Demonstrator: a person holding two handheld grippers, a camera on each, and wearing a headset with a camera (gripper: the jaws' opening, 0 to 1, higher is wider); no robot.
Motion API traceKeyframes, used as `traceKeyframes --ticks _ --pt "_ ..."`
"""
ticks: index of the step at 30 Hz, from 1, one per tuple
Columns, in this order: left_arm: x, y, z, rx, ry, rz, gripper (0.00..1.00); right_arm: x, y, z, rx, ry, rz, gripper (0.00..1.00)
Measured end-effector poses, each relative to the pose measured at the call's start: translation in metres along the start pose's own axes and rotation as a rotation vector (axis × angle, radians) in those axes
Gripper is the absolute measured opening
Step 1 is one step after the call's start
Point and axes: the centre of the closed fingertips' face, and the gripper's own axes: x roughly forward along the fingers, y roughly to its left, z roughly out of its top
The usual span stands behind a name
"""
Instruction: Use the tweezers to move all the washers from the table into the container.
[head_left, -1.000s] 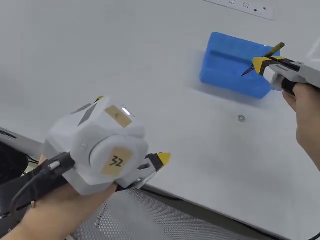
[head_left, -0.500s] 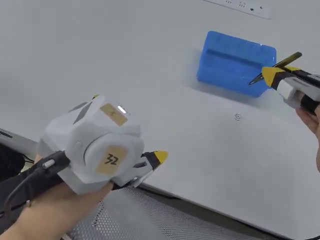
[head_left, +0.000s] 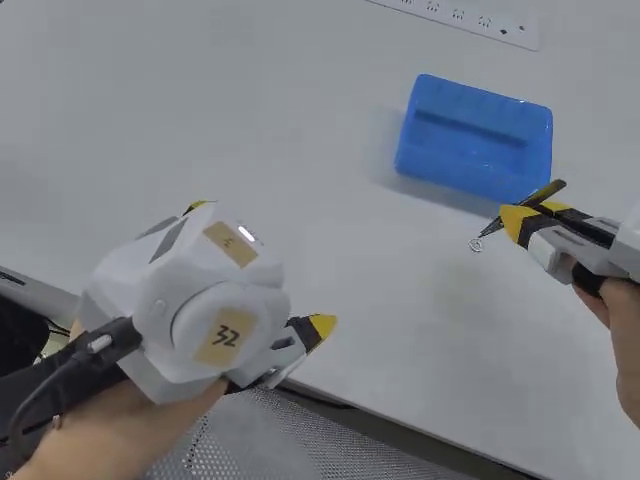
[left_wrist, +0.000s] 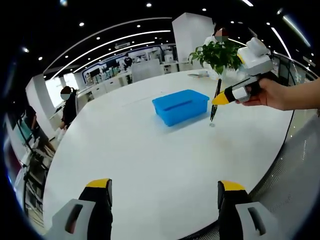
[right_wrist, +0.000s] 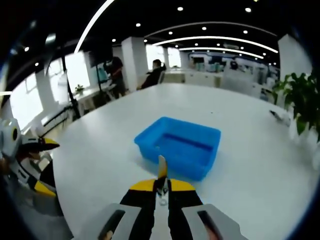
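Ok, head view first. My left gripper (head_left: 258, 265) sits low at the near edge of the white table (head_left: 200, 100), jaws apart, nothing between them. My right gripper (head_left: 515, 222) is on the right side, jaws clamped on the tweezers (head_left: 548, 189). The tweezer tips point down at the single washer (head_left: 476, 245) lying flat on the table; the tips are just beside it, contact unclear. The blue container (head_left: 475, 135) stands just beyond the washer, apart from it.

Left gripper view: left gripper (left_wrist: 164, 185) is wide open and holds nothing, bare table ahead. The right gripper (left_wrist: 227, 95) comes in from the right with the tweezers (left_wrist: 215, 102) hanging nearly vertical, tip right over the washer (left_wrist: 212, 125). The container (left_wrist: 180, 106) is to the left of the tip, close by. A potted plant (left_wrist: 220, 52) stands further back.

Right gripper view: right gripper (right_wrist: 162, 186) is closed on the tweezers (right_wrist: 162, 169), which stick out forward toward the container (right_wrist: 177, 145). Can't tell from here what is inside the container. The left gripper (right_wrist: 30, 160) shows at the left edge.
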Motion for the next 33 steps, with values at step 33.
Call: traceKeyframes --ticks 33 --pt "0.000 0.000 -0.002 0.011 0.010 0.003 0.89 0.008 0.001 -0.007 -0.092 0.015 -0.030 0.02"
